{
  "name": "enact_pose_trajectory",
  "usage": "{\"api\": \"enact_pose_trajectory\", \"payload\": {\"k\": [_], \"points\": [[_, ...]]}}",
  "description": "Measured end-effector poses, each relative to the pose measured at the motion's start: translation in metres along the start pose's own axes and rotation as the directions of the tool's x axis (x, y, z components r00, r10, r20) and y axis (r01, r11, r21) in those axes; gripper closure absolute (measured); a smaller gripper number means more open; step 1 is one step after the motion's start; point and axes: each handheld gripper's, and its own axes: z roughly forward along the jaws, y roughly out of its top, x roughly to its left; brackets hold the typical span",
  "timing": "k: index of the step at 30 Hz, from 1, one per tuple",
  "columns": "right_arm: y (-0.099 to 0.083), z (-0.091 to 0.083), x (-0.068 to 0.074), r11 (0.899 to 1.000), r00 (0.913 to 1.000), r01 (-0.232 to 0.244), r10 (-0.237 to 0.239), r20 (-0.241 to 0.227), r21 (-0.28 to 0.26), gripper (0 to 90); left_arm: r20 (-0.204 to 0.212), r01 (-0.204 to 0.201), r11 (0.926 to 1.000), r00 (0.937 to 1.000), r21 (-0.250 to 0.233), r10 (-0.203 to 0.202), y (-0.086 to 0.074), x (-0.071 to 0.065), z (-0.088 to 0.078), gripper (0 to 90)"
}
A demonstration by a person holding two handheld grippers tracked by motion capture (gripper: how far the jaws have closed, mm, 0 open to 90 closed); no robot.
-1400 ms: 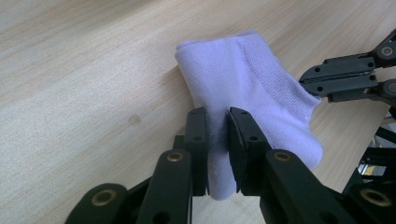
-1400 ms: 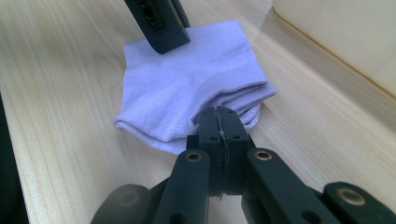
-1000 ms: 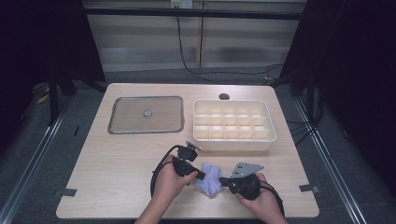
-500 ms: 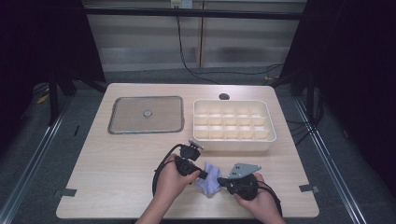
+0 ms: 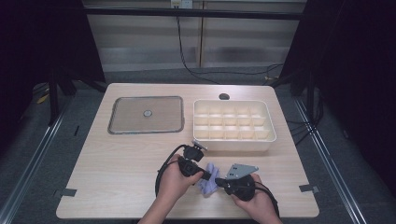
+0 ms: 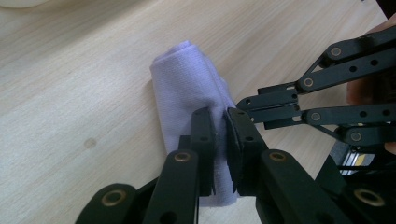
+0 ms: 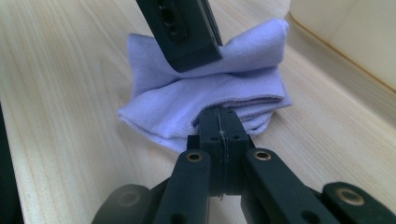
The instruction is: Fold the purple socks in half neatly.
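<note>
One lilac cloth (image 5: 208, 178), folded into a soft bundle, lies on the table (image 5: 121, 163) just in front of the white tray (image 5: 233, 139), toward the person's edge. Two grippers meet at it. The left gripper (image 6: 219, 126) comes at the cloth from the side away from the tray's right end; its jaws have just been closing, and they now pinch a fold of the cloth between the pads, with a narrow gap left where the fabric sits. The right gripper (image 7: 219, 122) lies low on the opposite side of the cloth, its jaws fully closed together; their tips sit at the cloth's lower edge and appear to clamp a thin layer of it.

There is one white tray, divided into many small square compartments in three rows. One flat grey lid (image 5: 146, 115) with a small round knob at its centre lies to the left of the tray, apart from it. One small dark round hole (image 5: 224, 96) sits in the table just behind the tray.

The table is pale wood with visible grain, with a tape tab (image 5: 309, 188) stuck near each front corner. Around it the room is dark, with metal rails along the floor on both sides and cables hanging down the grey wall behind the tray.
</note>
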Motion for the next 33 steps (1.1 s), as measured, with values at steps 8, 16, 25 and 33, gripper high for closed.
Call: {"api": "enact_pose_trajectory", "payload": {"k": [8,16,25,33], "points": [[0.001,0.002,0.003,1.000,1.0000,-0.002,0.002,0.007,-0.005,90.0,-0.001,-0.008,1.0000,1.0000,0.001,0.008,0.000,0.001,-0.001,82.3],[0.004,0.008,0.008,1.000,1.0000,-0.001,0.001,0.008,-0.020,90.0,-0.010,-0.019,0.9998,0.9998,0.008,0.019,-0.003,0.001,-0.004,82.0],[0.003,0.009,0.009,1.000,0.9999,-0.014,0.014,0.003,-0.023,89.7,-0.010,-0.034,0.9994,0.9993,0.010,0.034,-0.003,-0.002,0.003,80.7],[0.003,0.008,0.006,1.000,0.9999,-0.014,0.014,-0.005,-0.013,89.4,-0.013,-0.039,0.9992,0.9991,0.007,0.039,-0.004,-0.003,0.009,80.9]]}}
